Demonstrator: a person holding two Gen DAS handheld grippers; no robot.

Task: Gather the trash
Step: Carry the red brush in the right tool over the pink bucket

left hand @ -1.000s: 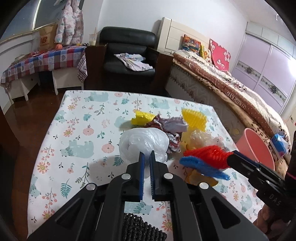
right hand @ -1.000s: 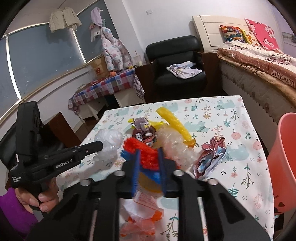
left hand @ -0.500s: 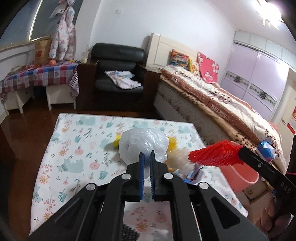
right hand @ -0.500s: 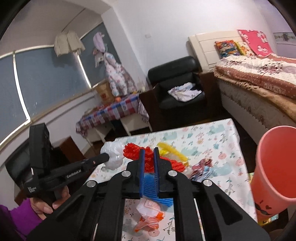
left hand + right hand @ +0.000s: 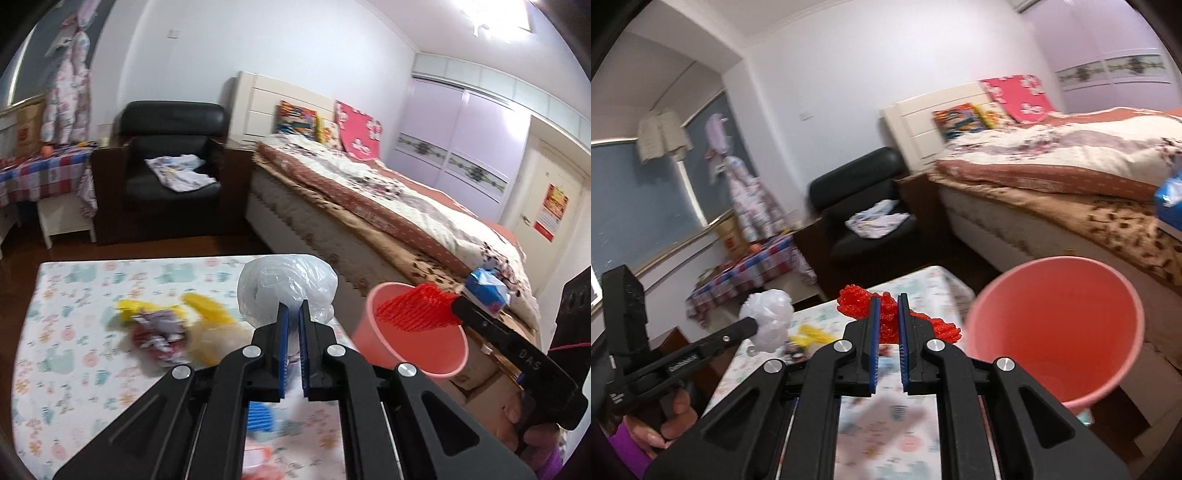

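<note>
Our left gripper (image 5: pixel 290 314): we hold a crumpled white plastic bag (image 5: pixel 286 290) tight between its blue pads, up above the table.
Our right gripper (image 5: pixel 456 308): at the right, it pinches a red net (image 5: pixel 415 304) over the pink bin.
Pink bin (image 5: pixel 410 347): just past the table's right edge, tipped, mouth toward us.
Table (image 5: pixel 74 332): it has a cloth with flowers and bears.
Trash on the table: a yellow piece (image 5: pixel 205 304) and a crumpled wrapper (image 5: pixel 153 330) on the left, a blue piece (image 5: pixel 260 415) near us, all blurry.
Far away: a black armchair (image 5: pixel 171 158) and a bed (image 5: pixel 388 206).
</note>
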